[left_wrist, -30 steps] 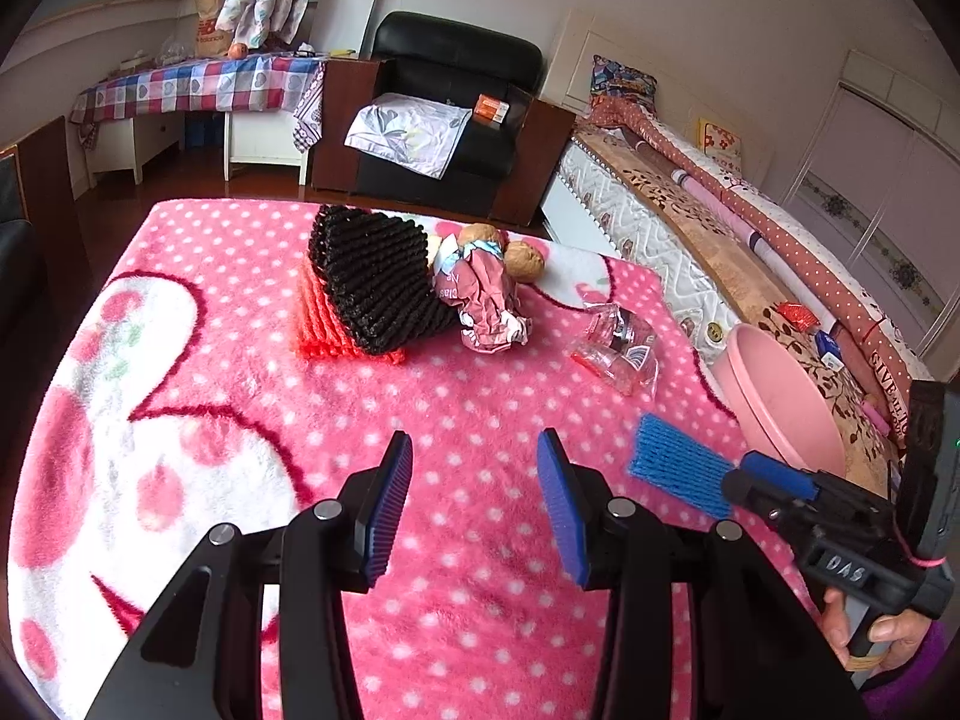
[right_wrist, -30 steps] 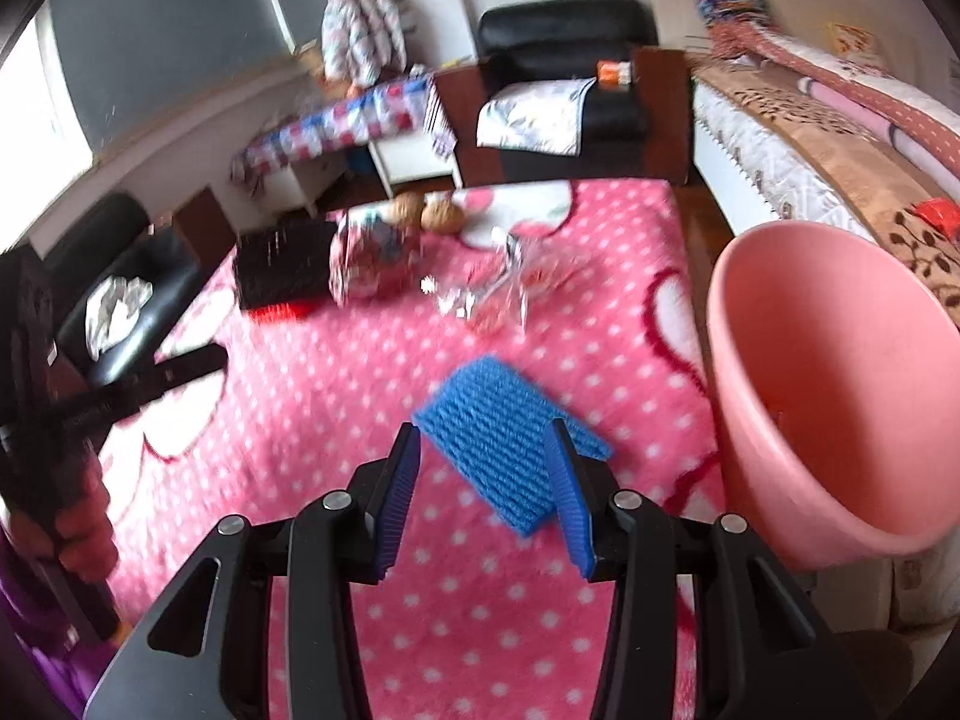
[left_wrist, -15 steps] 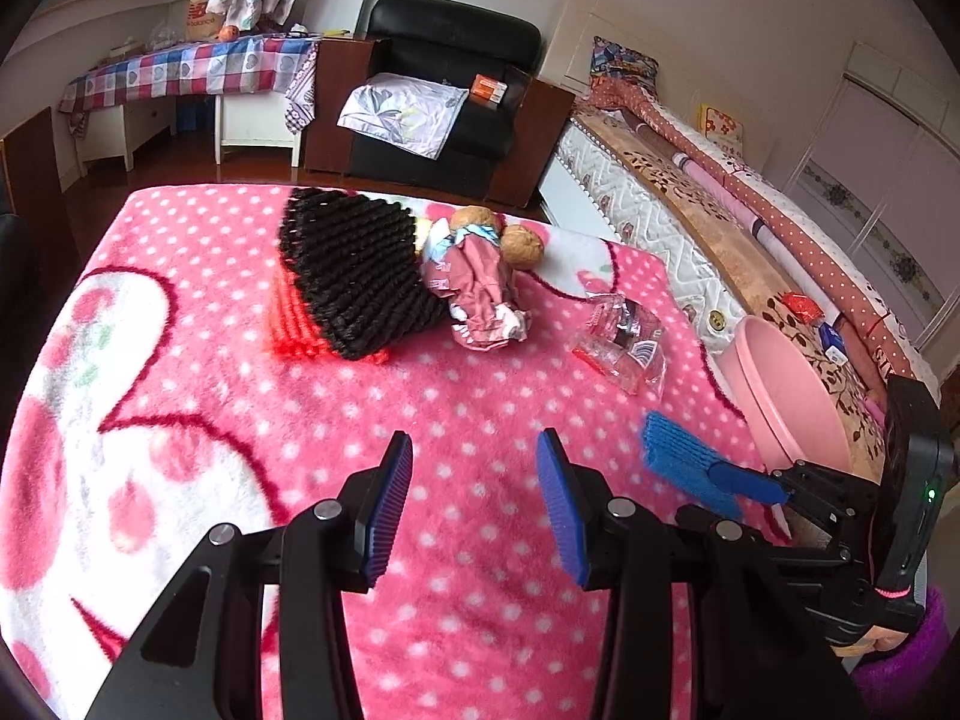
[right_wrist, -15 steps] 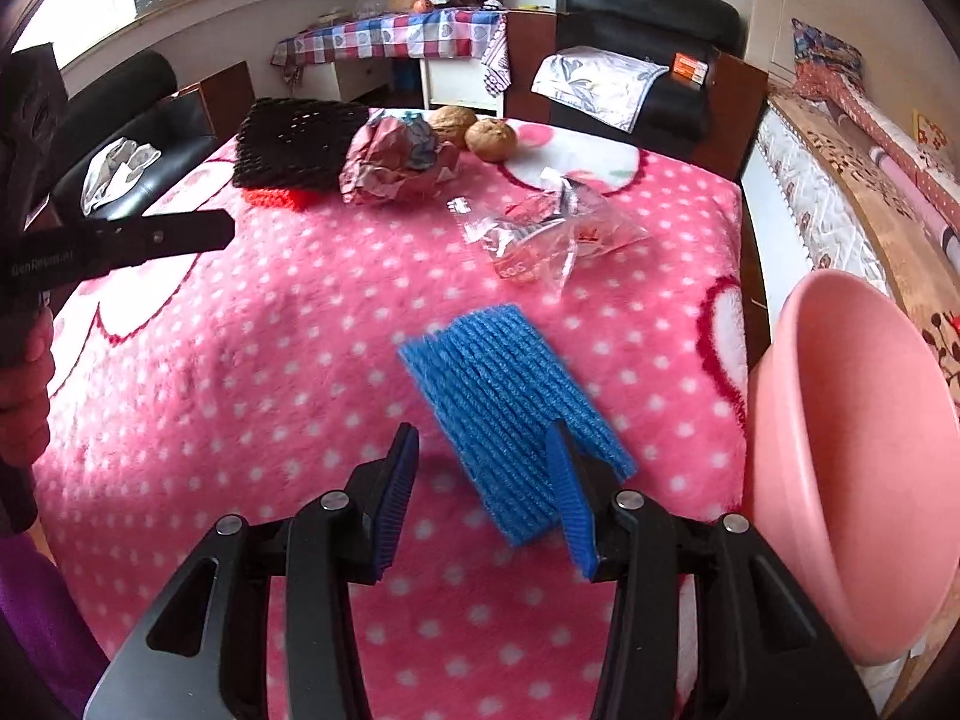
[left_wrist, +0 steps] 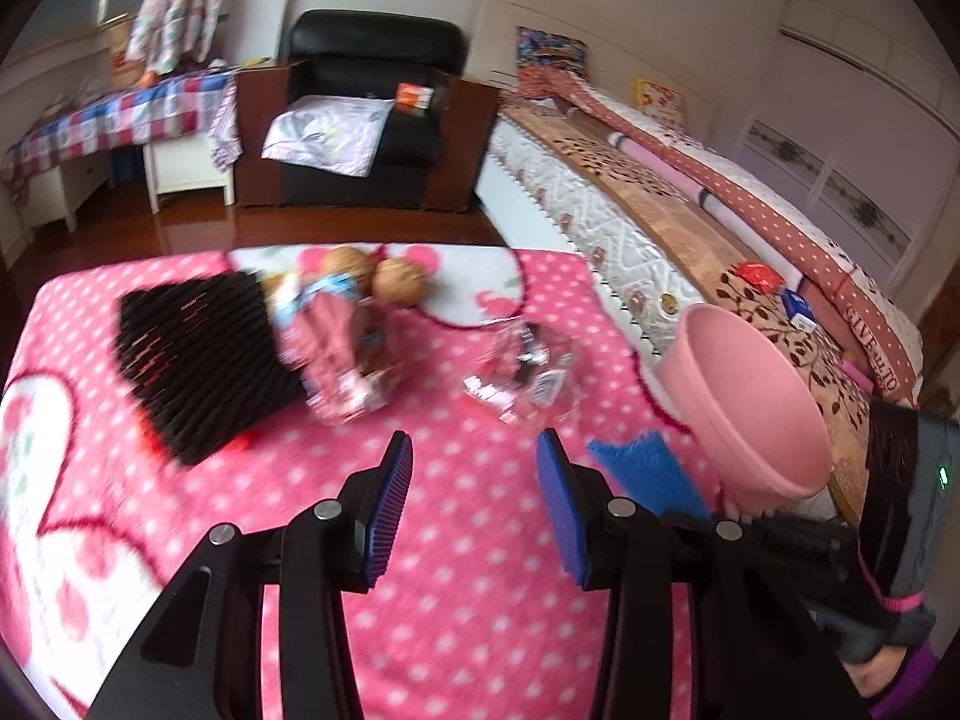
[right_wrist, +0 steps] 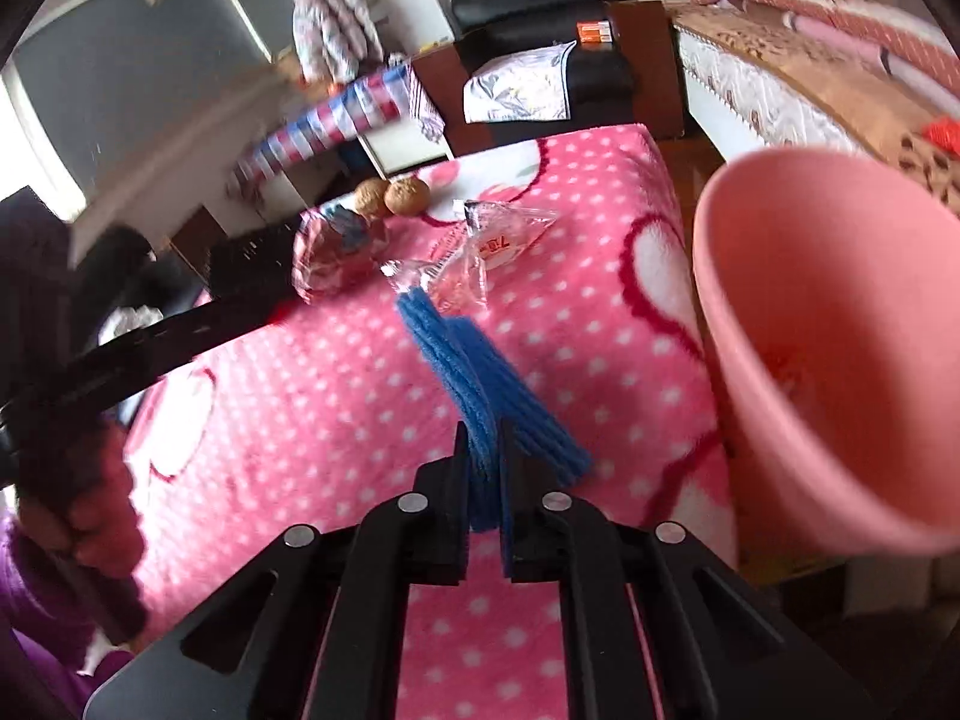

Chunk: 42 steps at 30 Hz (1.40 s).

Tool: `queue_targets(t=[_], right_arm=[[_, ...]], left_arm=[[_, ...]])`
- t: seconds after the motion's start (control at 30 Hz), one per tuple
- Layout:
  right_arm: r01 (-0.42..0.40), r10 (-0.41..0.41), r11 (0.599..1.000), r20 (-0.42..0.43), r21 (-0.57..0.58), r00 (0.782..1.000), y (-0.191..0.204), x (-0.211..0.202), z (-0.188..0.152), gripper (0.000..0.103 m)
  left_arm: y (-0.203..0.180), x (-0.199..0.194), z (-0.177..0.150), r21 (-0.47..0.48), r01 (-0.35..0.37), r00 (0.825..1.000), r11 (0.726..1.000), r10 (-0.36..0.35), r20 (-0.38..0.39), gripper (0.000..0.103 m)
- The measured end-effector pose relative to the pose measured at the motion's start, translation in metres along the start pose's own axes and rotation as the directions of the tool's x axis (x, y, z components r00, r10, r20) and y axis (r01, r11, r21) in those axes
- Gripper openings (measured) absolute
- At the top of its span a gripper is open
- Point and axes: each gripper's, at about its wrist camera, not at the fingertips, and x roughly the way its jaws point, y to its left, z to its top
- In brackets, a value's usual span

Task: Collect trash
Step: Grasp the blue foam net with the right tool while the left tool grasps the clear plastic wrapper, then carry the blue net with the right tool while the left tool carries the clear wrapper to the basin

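The right gripper [right_wrist: 485, 462] has just been closing and is now clenched on the blue mesh [right_wrist: 474, 372], whose near end is pinched between the pads while the rest juts forward and up off the pink dotted table [right_wrist: 336, 396]. Taking the pink bin [right_wrist: 840, 360] as landmark: the blue mesh hangs just beside its rim, on the side toward the table's middle, not yet over its mouth. In the left wrist view the same mesh [left_wrist: 648, 471] shows close against the bin [left_wrist: 756, 408], which stands at the table's edge next to the bed [left_wrist: 690, 204]. The left gripper [left_wrist: 474, 510] is released, its blue pads wide apart with nothing between them, hovering over bare cloth some way from the bin. Farther from the bin, toward the table's far end, lies a clear wrapper [left_wrist: 522, 384], near the mesh tip in the right wrist view [right_wrist: 480, 252]. Beyond it, still farther from the bin, lie a crumpled pink packet [left_wrist: 342, 354] and a black mesh [left_wrist: 198, 354] on top of a red piece [left_wrist: 240, 441], the packet touching the black mesh. Two walnuts [left_wrist: 375, 276] sit behind the packet at the far edge. A hand [right_wrist: 90, 534] in a purple sleeve holds the left gripper's handle.
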Motion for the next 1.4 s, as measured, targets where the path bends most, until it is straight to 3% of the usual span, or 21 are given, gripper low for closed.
queue_targets(t=[0.2, 0.6, 0.67, 0.77, 0.9, 1.4], right_arm=[[0.020, -0.019, 1.000, 0.085, -0.020, 0.996, 0.006, -0.010, -0.007, 0.008], [-0.005, 0.002, 0.999, 0.066, 0.050, 0.998, -0.007, -0.005, -0.004, 0.008], [-0.007, 0.004, 0.998, 0.060, 0.060, 0.998, -0.009, -0.003, -0.003, 0.007], [-0.009, 0.005, 0.997, 0.057, 0.070, 0.998, -0.010, -0.002, -0.003, 0.008], [-0.010, 0.006, 0.997, 0.058, 0.073, 0.998, -0.011, -0.002, -0.003, 0.007], [-0.035, 0.030, 0.997, 0.083, 0.066, 0.996, -0.013, -0.007, -0.005, 0.008]], left_arm=[[-0.034, 0.037, 0.018, 0.098, 0.027, 1.000, 0.995, -0.026, -0.017, 0.042], [-0.051, 0.100, 0.029, 0.174, -0.037, 0.995, 0.984, 0.052, -0.080, 0.042], [-0.050, 0.103, 0.029, 0.182, -0.039, 0.995, 0.983, 0.055, -0.084, 0.035], [-0.050, 0.106, 0.029, 0.196, -0.039, 0.994, 0.980, 0.059, -0.097, 0.015], [-0.047, 0.102, 0.029, 0.200, -0.050, 0.994, 0.979, 0.068, -0.086, 0.006], [-0.028, 0.033, 0.020, 0.070, -0.038, 0.999, 0.997, 0.040, -0.028, 0.005]])
